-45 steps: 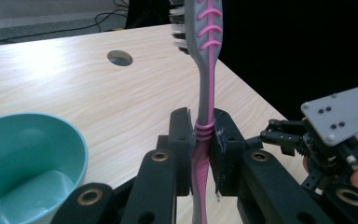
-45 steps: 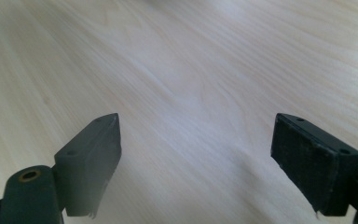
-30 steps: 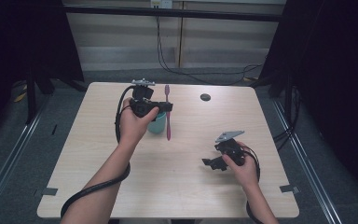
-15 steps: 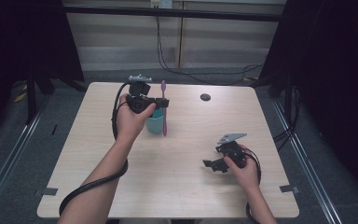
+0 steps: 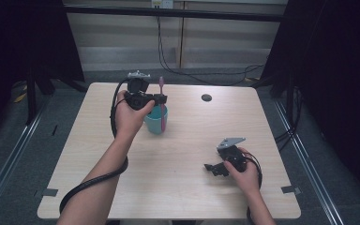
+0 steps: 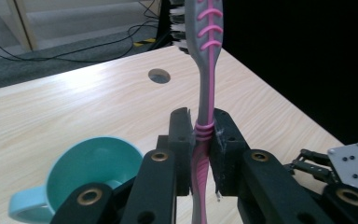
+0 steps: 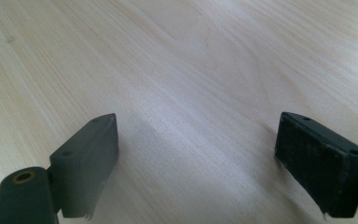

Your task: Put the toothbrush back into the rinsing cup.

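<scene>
A pink and grey toothbrush (image 5: 161,103) stands upright, bristle head up, with my left gripper (image 5: 158,99) shut on its handle. In the left gripper view the toothbrush (image 6: 206,88) is pinched between the two black pads, and its lower end hangs over the teal mug (image 6: 86,175). From above, the brush's bottom end reaches down into the teal mug (image 5: 155,123), which stands on the table. My right gripper (image 5: 212,168) rests low near the table's right front, held by a hand. Its jaws stand wide apart in the right gripper view (image 7: 196,163), with bare wood between them.
The light wooden table (image 5: 187,187) has a round dark hole (image 5: 206,98) near its far edge. Black cables trail from both grippers, one looping along the left forearm. Dark curtains stand at both sides, and the floor beyond the table carries cables.
My left hand has carried the toothbrush from beside the mug to above it, and the brush's lower end now dips into the mug. The right gripper has stayed in place.
</scene>
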A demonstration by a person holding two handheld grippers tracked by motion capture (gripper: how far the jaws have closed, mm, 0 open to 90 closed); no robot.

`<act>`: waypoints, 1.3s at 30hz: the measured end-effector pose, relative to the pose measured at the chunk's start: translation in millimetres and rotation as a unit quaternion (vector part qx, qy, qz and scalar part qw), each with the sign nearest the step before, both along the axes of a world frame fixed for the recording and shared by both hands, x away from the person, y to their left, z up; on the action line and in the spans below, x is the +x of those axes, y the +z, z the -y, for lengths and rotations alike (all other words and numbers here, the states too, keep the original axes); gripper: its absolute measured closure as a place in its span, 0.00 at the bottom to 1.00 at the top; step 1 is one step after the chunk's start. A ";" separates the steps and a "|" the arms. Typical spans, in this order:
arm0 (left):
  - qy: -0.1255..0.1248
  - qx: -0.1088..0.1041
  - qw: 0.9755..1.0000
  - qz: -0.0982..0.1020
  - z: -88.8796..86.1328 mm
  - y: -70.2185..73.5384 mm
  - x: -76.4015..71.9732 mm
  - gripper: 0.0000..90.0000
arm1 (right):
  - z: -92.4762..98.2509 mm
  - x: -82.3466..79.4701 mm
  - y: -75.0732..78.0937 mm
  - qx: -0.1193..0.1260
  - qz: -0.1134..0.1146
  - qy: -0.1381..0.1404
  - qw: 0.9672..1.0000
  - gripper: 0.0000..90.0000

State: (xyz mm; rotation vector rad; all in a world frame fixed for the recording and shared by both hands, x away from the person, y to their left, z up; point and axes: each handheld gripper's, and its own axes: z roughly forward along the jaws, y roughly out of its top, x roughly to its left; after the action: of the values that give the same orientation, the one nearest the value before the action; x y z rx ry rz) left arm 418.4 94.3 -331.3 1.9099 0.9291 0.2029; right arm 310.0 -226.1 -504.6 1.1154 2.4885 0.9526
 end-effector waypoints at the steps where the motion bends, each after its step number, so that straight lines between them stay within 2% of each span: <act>1: 0.000 0.000 1.000 0.000 0.0 0.0 0.0 0.89 | 0.0 0.0 0.0 0.000 0.000 0.000 1.000 0.14; 5: 0.002 -0.004 1.000 0.006 -1.4 3.1 1.2 0.89 | -0.9 -0.2 -0.5 -0.003 0.000 0.000 1.000 0.12; 9: 0.004 0.003 1.000 0.009 -1.6 6.9 3.5 0.89 | 1.1 -1.5 -3.2 0.008 0.012 0.002 1.000 0.11; 11: 0.005 0.000 1.000 0.011 -2.3 8.8 5.3 0.89 | 2.7 -3.3 -5.3 0.016 0.022 -0.001 1.000 0.11; 18: 0.007 -0.009 1.000 0.026 -2.4 12.4 11.0 0.89 | 4.8 -5.1 -7.9 0.027 0.033 -0.001 0.999 0.11; 28: 0.027 -0.004 0.999 0.044 -5.3 16.8 18.9 0.89 | 4.9 -5.3 -8.2 0.028 0.035 -0.001 0.999 0.11; 33: 0.035 -0.004 0.998 0.044 -6.6 14.7 24.5 0.89 | 4.9 -5.4 -7.9 0.026 0.035 -0.002 0.999 0.11; 39: 0.045 0.001 0.998 0.053 -8.1 11.6 29.4 0.89 | 4.8 -5.4 -8.1 0.027 0.035 -0.002 0.999 0.11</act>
State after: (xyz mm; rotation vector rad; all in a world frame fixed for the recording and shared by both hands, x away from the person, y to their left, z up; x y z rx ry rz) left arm 447.8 102.4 -319.7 1.8421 0.9440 0.3557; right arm 304.6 -230.9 -512.7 1.0842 2.4184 1.0454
